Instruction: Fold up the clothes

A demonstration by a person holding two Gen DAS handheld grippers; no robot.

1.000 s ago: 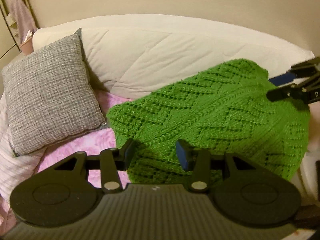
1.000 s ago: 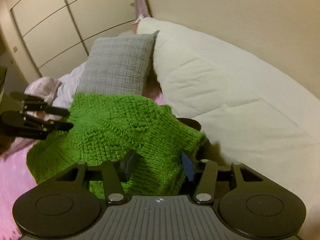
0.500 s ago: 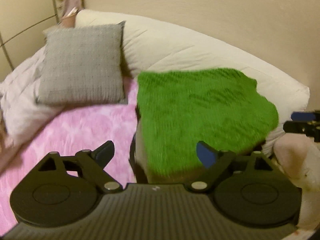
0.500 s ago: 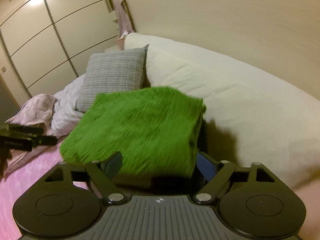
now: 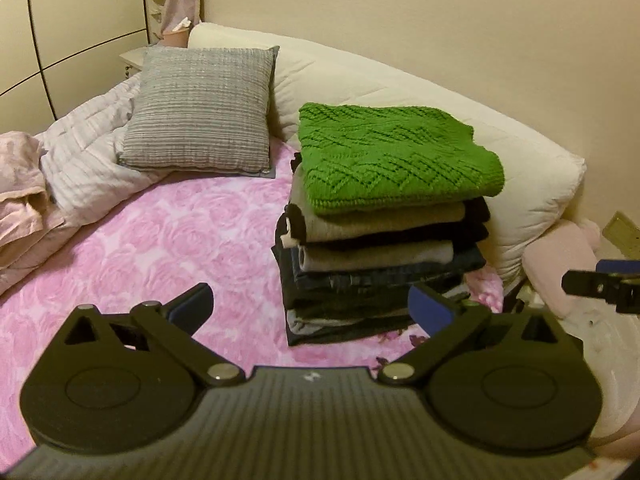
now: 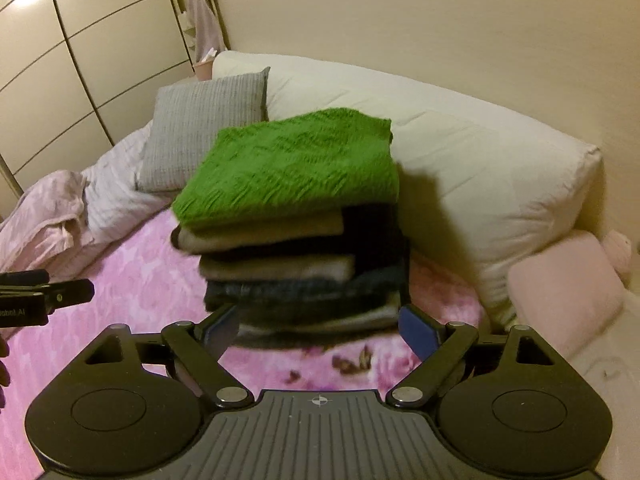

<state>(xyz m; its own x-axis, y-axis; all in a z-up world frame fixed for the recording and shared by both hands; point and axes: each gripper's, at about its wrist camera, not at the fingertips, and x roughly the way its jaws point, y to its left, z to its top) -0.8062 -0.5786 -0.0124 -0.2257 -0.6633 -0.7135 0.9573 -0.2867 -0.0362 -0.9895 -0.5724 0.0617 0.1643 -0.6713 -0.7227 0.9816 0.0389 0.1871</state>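
Bed (image 5: pixel 168 240) with pink rose-patterned cover. Long cream cushion (image 5: pixel 420 92) behind the stack of folded clothes (image 5: pixel 380 264), along the wall. Grey pillow (image 5: pixel 200 108) to the left of the stack. The stack stands on the bed cover; the folded green sweater (image 5: pixel 392 156) lies on top of it. Left gripper (image 5: pixel 312 308) and right gripper (image 6: pixel 320 328), both in front of the stack, jaws spread wide, holding nothing.
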